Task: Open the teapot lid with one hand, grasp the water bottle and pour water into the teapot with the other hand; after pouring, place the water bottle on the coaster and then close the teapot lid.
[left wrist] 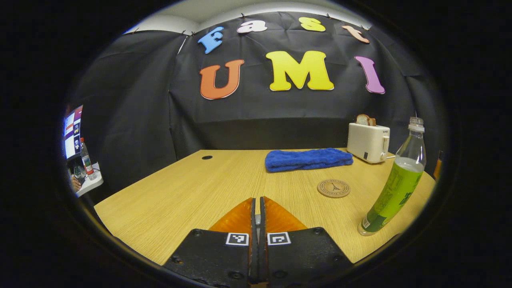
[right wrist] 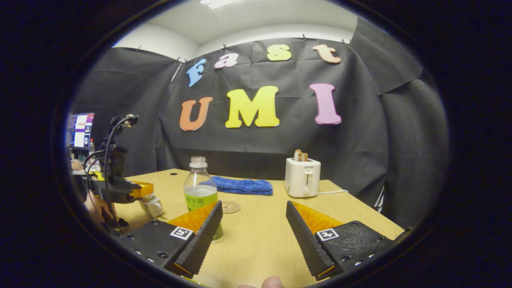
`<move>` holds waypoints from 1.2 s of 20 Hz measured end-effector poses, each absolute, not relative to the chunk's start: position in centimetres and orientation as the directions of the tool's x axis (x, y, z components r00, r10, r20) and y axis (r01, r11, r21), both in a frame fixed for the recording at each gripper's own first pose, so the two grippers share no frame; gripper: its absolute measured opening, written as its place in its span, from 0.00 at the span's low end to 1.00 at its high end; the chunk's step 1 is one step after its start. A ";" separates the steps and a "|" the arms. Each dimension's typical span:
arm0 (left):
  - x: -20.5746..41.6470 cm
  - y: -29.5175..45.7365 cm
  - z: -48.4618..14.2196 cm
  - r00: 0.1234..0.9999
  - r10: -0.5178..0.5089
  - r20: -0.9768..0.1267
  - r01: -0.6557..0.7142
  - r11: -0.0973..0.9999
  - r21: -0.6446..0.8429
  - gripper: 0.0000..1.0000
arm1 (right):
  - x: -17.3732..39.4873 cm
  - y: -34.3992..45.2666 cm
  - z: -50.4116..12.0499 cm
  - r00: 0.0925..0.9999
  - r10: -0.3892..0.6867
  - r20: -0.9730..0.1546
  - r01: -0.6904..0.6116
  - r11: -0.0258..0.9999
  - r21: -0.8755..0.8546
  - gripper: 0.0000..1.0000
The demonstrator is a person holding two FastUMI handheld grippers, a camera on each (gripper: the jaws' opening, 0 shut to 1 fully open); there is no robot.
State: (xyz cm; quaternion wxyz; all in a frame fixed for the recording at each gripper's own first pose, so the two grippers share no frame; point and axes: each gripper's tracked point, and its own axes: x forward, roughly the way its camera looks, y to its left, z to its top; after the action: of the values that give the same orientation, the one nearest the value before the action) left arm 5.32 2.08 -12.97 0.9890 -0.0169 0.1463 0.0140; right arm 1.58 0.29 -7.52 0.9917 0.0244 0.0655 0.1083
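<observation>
My left gripper (left wrist: pixel 258 200) is shut low over the wooden table (left wrist: pixel 180 192), a thin grey sliver showing between its fingers. In the right gripper view that left gripper (right wrist: pixel 140 189) sits right on top of a small white teapot (right wrist: pixel 153 207), gripping its lid; a hand (right wrist: pixel 96 208) holds it. The uncapped bottle of green drink (left wrist: pixel 400 180) stands upright, about half full. My right gripper (right wrist: pixel 254 205) is open, with the bottle (right wrist: pixel 200 188) just beyond its left finger and nothing between the fingers. The round coaster (left wrist: pixel 333 188) lies bare, behind the bottle (right wrist: pixel 231 207).
A folded blue towel (left wrist: pixel 308 159) lies at the back of the table, with a white toaster (left wrist: pixel 368 142) holding bread to its right. A monitor (left wrist: pixel 72 132) and a side shelf stand off the table's left.
</observation>
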 end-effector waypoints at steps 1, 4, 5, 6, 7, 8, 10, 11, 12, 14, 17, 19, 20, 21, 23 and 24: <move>5.3 2.0 -12.6 0.958 0.014 -0.285 -0.022 0.999 -0.027 0.03 | 1.1 1.4 -7.8 0.959 0.252 -0.133 -0.246 0.968 0.056 0.96; 4.7 1.8 -11.8 0.962 -0.019 -0.273 0.006 0.999 -0.048 0.02 | 0.5 3.6 -8.3 0.941 0.302 -0.154 -0.302 0.953 0.024 0.96; 4.4 1.8 -11.4 0.964 -0.032 -0.265 0.018 0.998 -0.055 0.02 | 0.5 4.3 -8.4 0.937 0.310 -0.161 -0.310 0.950 0.023 0.96; 4.1 1.6 -11.2 0.965 -0.048 -0.258 0.033 0.998 -0.060 0.02 | 0.7 5.1 -8.9 0.932 0.319 -0.172 -0.318 0.948 0.033 0.96; 3.7 1.6 -11.1 0.964 -0.058 -0.260 0.044 0.997 -0.060 0.02 | 1.0 5.9 -9.3 0.928 0.326 -0.183 -0.323 0.945 0.047 0.96; 3.3 1.7 -10.7 0.966 -0.068 -0.248 0.055 0.997 -0.058 0.03 | 1.4 6.5 -9.5 0.927 0.322 -0.191 -0.317 0.947 0.058 0.99; 2.7 2.1 -10.1 0.970 -0.075 -0.232 0.063 0.996 -0.060 0.02 | 2.6 7.6 -9.8 0.928 0.315 -0.197 -0.309 0.949 0.061 0.99; 2.3 2.2 -9.7 0.971 -0.083 -0.223 0.070 0.995 -0.065 0.03 | 3.2 8.2 -9.9 0.928 0.315 -0.201 -0.311 0.949 0.052 0.99; 2.2 2.4 -9.4 0.975 -0.088 -0.205 0.075 0.995 -0.068 0.03 | 3.8 8.9 -10.3 0.926 0.315 -0.210 -0.314 0.949 0.038 0.96; 2.1 3.4 -9.0 0.980 -0.077 -0.186 0.067 0.996 -0.061 0.02 | 4.8 9.5 -10.8 0.927 0.299 -0.226 -0.299 0.954 0.034 0.99; 2.1 4.5 -9.0 0.982 -0.069 -0.178 0.052 0.994 -0.094 0.03 | 5.8 10.1 -11.5 0.930 0.275 -0.243 -0.276 0.961 0.033 0.99; 2.2 4.8 -9.3 0.981 -0.076 -0.180 0.058 0.993 -0.107 0.03 | 6.0 10.0 -11.7 0.935 0.259 -0.243 -0.256 0.966 0.044 0.96; 2.2 5.2 -9.6 0.980 -0.074 -0.186 0.055 0.993 -0.105 0.03 | 6.1 9.9 -11.7 0.936 0.252 -0.244 -0.247 0.968 0.050 0.96; 2.2 5.5 -9.9 0.978 -0.074 -0.195 0.053 0.993 -0.109 0.02 | 6.4 9.9 -11.8 0.938 0.244 -0.245 -0.238 0.970 0.054 0.94; 2.3 5.9 -10.5 0.976 -0.075 -0.204 0.049 0.991 -0.126 0.03 | 6.5 9.9 -11.8 0.936 0.239 -0.258 -0.237 0.971 0.039 0.81; 2.4 6.1 -10.9 0.975 -0.075 -0.209 0.047 0.990 -0.132 0.03 | 6.6 10.1 -11.6 0.935 0.241 -0.260 -0.242 0.970 0.028 0.77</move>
State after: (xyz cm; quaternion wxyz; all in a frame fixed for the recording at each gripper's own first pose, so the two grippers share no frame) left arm 2.36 6.12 -10.90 0.9917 -0.0634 0.1076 -0.0308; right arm 6.59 10.08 -11.62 0.9836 -0.0020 0.1320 0.1229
